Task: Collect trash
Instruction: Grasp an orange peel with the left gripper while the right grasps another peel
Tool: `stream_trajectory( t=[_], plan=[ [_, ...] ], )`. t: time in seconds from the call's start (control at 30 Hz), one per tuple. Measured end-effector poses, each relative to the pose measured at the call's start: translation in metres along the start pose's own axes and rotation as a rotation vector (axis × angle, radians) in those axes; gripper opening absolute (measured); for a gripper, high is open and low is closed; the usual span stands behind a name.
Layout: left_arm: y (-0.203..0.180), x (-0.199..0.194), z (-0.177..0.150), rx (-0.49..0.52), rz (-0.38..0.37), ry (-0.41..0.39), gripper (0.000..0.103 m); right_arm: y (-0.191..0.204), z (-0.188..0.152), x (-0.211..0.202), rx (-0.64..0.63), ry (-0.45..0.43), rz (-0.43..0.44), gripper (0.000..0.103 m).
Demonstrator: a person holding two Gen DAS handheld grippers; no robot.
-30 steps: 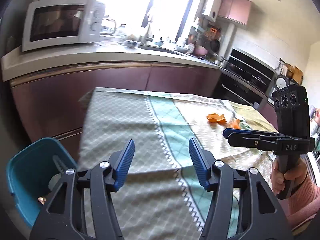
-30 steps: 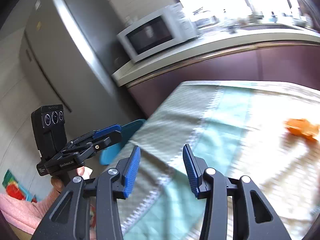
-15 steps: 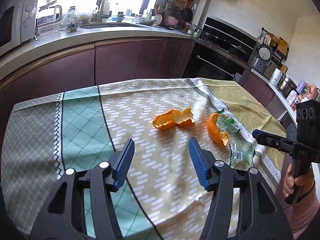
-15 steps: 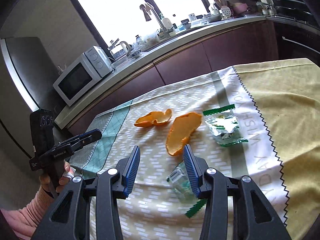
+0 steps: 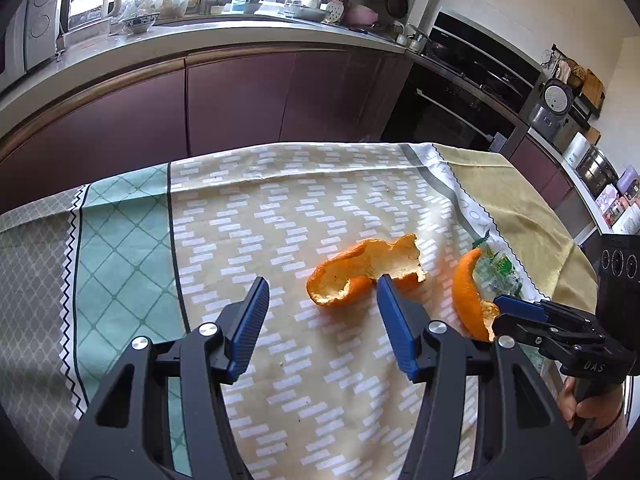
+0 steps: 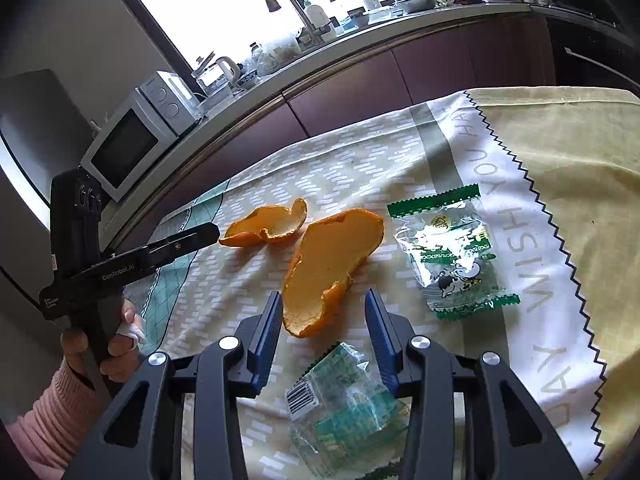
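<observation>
Both claws have swung from the tabletop's far end to the trash. Left claw (image 5: 320, 300) spread, empty, before the curled orange peel (image 5: 362, 276). Right claw (image 6: 324, 312), empty, closing about the larger peel (image 6: 328, 264); wrappers (image 6: 448, 252) lie beside.

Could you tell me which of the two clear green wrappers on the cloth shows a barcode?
The crumpled wrapper nearest the right gripper, under its jaws. The flatter wrapper farther off shows a cartoon cow instead.
</observation>
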State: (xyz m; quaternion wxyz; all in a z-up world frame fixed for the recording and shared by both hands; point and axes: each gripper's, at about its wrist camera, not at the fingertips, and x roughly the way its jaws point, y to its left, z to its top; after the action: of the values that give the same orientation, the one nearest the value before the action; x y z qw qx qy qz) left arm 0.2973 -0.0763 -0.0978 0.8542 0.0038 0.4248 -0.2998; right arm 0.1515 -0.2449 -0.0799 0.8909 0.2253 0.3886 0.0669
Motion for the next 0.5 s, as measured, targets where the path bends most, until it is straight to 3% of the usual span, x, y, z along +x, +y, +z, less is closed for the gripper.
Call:
stream_trajectory(
  t=[0.1, 0.23, 0.5],
  plan=[
    [-0.002, 0.011, 0.002, 0.007, -0.011, 0.027, 0.049, -0.003, 0.001, 0.008, 0.017, 0.021, 0.003, 0.033],
    [-0.009, 0.025, 0.0, 0.028, -0.023, 0.067, 0.029, -0.004, 0.001, 0.011, 0.027, 0.027, 0.011, 0.021],
    [-0.015, 0.025, -0.005, 0.034, -0.013, 0.061, 0.021, -0.005, 0.003, 0.012, 0.039, 0.019, 0.025, 0.007]
  ],
)
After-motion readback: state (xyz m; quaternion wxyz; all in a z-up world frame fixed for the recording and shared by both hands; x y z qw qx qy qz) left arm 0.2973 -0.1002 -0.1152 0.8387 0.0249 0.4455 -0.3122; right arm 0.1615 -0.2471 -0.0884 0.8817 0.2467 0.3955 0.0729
